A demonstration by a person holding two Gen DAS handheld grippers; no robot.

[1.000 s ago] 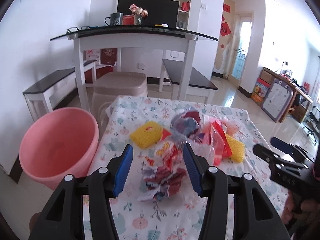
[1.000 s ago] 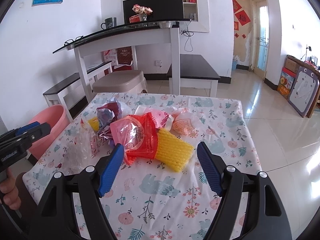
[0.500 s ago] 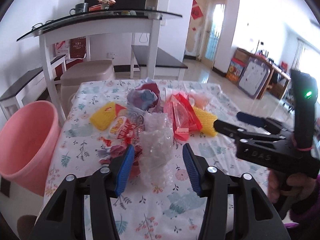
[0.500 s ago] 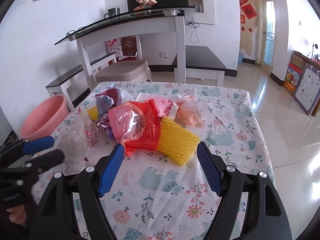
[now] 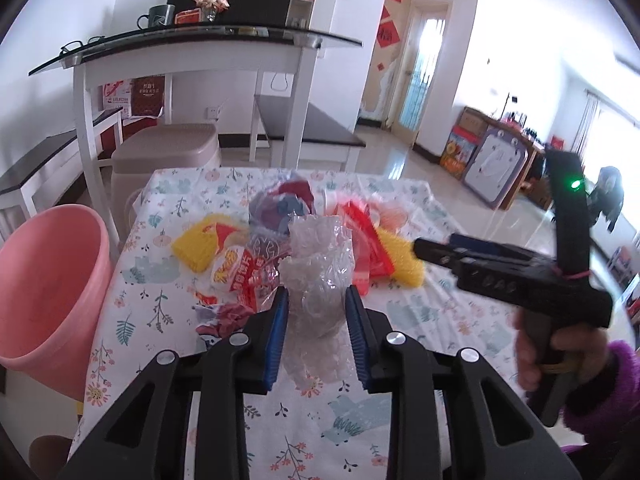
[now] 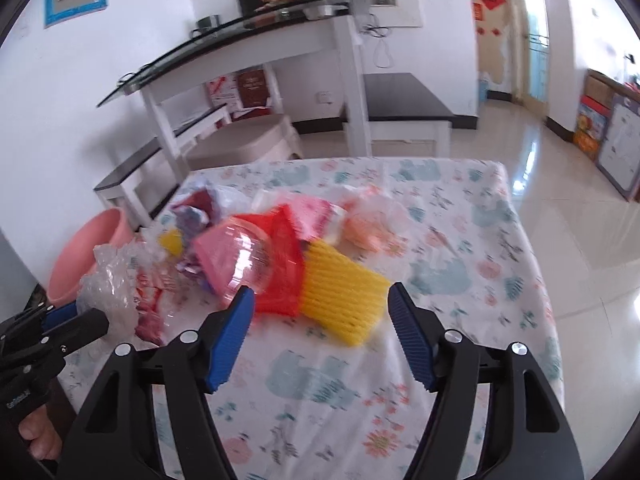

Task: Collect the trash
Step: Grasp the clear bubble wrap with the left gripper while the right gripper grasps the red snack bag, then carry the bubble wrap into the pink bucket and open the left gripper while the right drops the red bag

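Clear crinkled plastic [image 5: 316, 280] fills the gap between the left gripper's [image 5: 314, 312] blue pads, and the jaws are closing on it; the pads look to be at its sides, though whether they press yet I cannot tell. It stands at the near edge of the heap, so it is the easiest piece to take first, and the pink bin [image 5: 44, 288] waits beside the table [image 5: 400, 432] on that same side. The bin's inside is not visible from either view.

The right gripper [image 6: 322, 328] hangs just short of the yellow foam net [image 6: 344, 300], jaws wide and starting to close, nothing between them. The net lies against a red wrapper [image 6: 280, 272], and a pink packet [image 6: 232, 256] rests over that wrapper, so a clean pinch on the net alone looks likely from its free near end.

Beyond lie a second yellow net [image 5: 196, 248], a printed snack bag [image 5: 240, 276], a dark crumpled bag [image 5: 280, 208] and a pale orange bag [image 6: 372, 224], all on the flowered cloth.
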